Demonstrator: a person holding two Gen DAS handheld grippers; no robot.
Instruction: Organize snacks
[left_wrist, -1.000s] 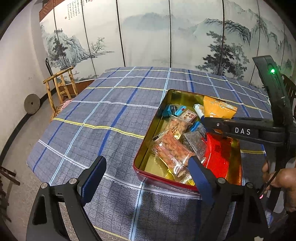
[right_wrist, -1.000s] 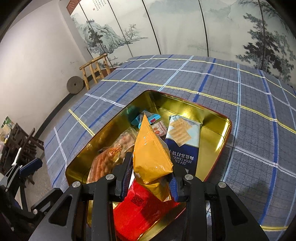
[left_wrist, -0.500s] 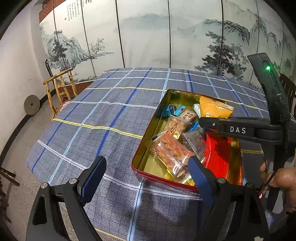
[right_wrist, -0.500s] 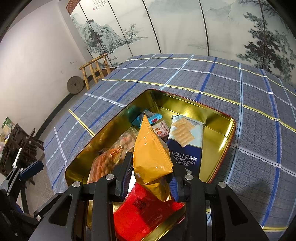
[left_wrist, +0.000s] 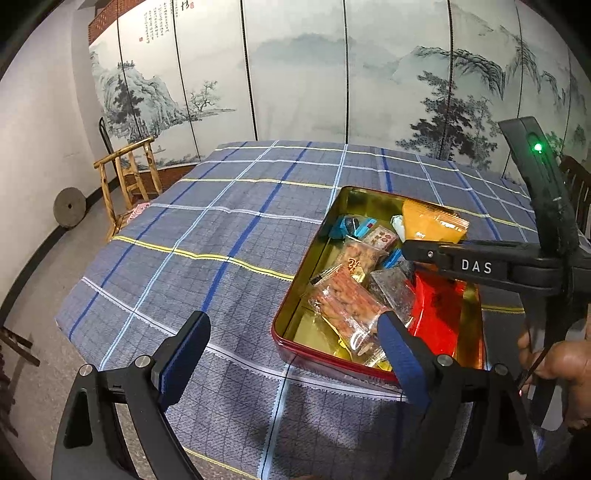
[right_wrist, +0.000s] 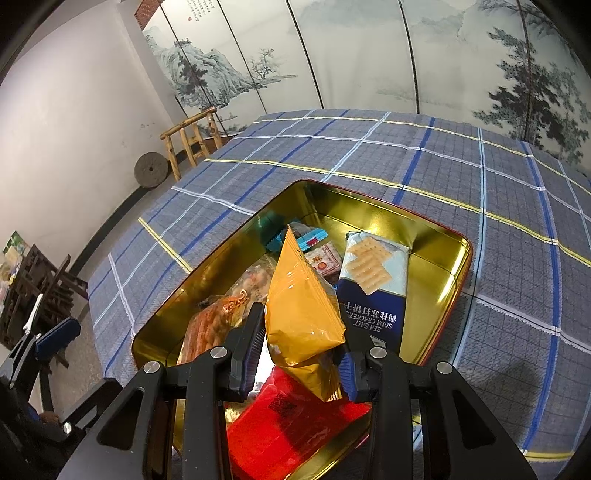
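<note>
A red tin with a gold inside (left_wrist: 295, 280) (right_wrist: 424, 225) sits on the plaid tablecloth and holds several snack packs. My right gripper (right_wrist: 301, 354) is shut on an orange snack bag (right_wrist: 301, 306) (left_wrist: 432, 221) and holds it over the tin's near part. Under it lie a red packet (right_wrist: 288, 424), a blue soda cracker pack (right_wrist: 373, 280) and a clear peanut pack (left_wrist: 343, 302). My left gripper (left_wrist: 291, 354) is open and empty, at the table's near edge, left of the tin.
The blue plaid tablecloth (left_wrist: 207, 236) covers the table around the tin. A wooden chair (left_wrist: 129, 177) and a round stone (left_wrist: 69, 206) stand by the left wall. A painted folding screen (left_wrist: 332, 74) runs behind the table.
The right gripper, still holding the orange bag, has drifted slightly back toward the tin's near side. The left gripper has pulled back a little; it stays open.
</note>
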